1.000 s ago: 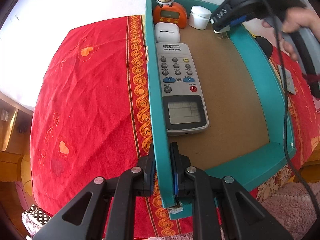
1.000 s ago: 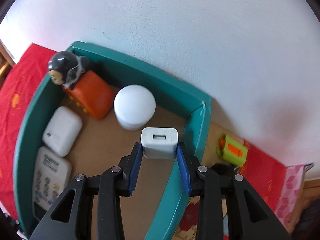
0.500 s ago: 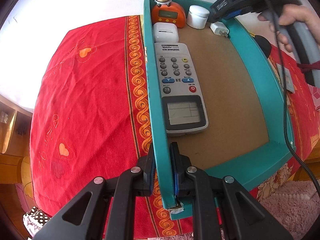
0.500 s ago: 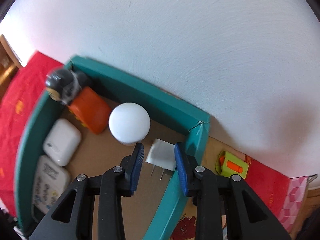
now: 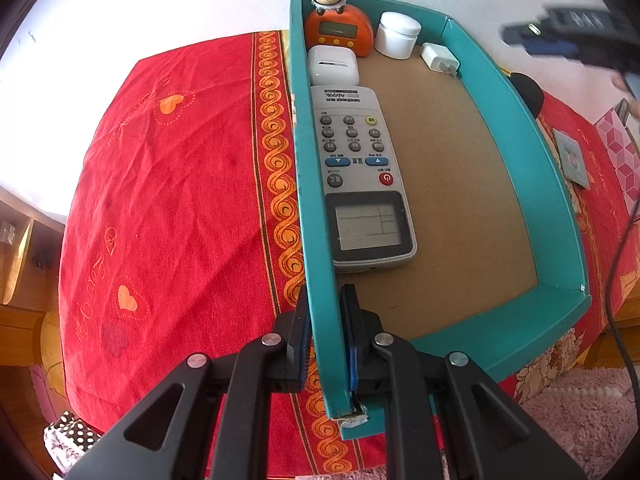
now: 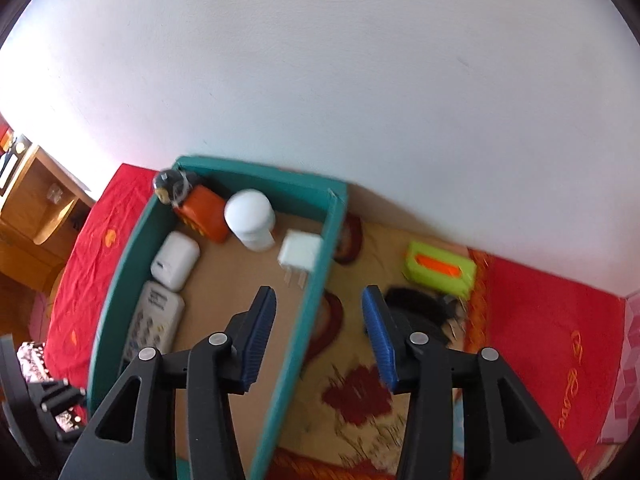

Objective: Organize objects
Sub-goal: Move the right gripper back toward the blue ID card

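Your right tongs (image 6: 320, 344) just opened, empty; the small white plug charger (image 6: 300, 254) lies beyond them in the teal cardboard tray (image 6: 304, 344), beside the round white jar (image 6: 250, 218). Left tongs (image 5: 326, 340) clamp the tray's wall.

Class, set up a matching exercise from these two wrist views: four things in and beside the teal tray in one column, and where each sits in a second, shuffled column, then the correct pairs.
Things
1. remote control
2. white charger plug
3. white jar
4. green and orange box

Places
A. outside the teal tray, near the wall
B. between the orange monkey clock and the plug
C. flat along the tray's left wall
D. far right corner of the tray

Pairs: 1-C, 2-D, 3-B, 4-A
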A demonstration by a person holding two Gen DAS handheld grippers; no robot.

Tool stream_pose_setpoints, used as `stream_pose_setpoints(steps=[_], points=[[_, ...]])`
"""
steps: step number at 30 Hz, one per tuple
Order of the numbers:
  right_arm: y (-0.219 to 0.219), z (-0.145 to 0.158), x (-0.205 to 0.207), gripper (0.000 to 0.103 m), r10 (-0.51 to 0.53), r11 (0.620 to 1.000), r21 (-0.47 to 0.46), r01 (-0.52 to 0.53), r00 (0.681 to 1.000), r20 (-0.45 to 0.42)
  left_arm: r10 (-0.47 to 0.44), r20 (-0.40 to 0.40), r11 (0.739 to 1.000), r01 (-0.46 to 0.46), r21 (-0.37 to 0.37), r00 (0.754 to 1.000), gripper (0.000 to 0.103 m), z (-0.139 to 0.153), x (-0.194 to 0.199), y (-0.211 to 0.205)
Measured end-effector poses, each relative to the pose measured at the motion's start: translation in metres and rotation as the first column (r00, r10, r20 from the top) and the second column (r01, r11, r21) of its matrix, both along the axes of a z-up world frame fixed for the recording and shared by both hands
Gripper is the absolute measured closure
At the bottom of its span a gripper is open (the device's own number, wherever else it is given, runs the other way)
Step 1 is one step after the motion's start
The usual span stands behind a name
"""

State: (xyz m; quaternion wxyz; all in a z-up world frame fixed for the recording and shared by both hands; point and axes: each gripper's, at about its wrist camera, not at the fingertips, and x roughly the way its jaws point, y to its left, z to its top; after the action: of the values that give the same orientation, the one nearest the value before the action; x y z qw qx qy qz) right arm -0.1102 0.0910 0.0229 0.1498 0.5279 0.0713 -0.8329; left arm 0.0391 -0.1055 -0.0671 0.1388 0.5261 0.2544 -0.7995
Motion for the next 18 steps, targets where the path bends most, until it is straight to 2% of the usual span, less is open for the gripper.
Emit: stream_pose_setpoints(steps=[5, 8, 9, 12, 18], points=[[0.046, -0.006, 0.028, 0.052, -0.042, 0.999, 0.004, 0.042, 0.999, 0.021, -0.001, -0.002, 1.000, 0.001, 0.000, 1.000, 0.091, 0.000, 0.003, -0.001], [0.077, -0.014, 0.042, 0.049, -0.102, 0.995, 0.011, 0.101, 0.994, 0.037, 0.001, -0.001, 1.000, -0.001, 0.000, 1.000, 0.091, 0.000, 0.003, -0.001], [0.087, -0.015, 0.044, 0.048, -0.122, 0.993, 0.014, 0.121, 0.992, 0.044, 0.003, 0.000, 1.000, -0.003, 0.001, 1.000, 0.091, -0.007, -0.008, -0.016], [0.117, -0.029, 0.053, 0.040, -0.210, 0.978, 0.017, 0.209, 0.975, 0.067, 0.006, 0.002, 1.000, -0.006, 0.002, 1.000, 0.091, -0.007, -0.007, -0.016], [0.160, -0.048, 0.057, 0.038, -0.333, 0.942, 0.003, 0.335, 0.937, 0.110, 0.011, 0.003, 1.000, -0.011, 0.002, 1.000, 0.091, -0.005, -0.008, -0.018]])
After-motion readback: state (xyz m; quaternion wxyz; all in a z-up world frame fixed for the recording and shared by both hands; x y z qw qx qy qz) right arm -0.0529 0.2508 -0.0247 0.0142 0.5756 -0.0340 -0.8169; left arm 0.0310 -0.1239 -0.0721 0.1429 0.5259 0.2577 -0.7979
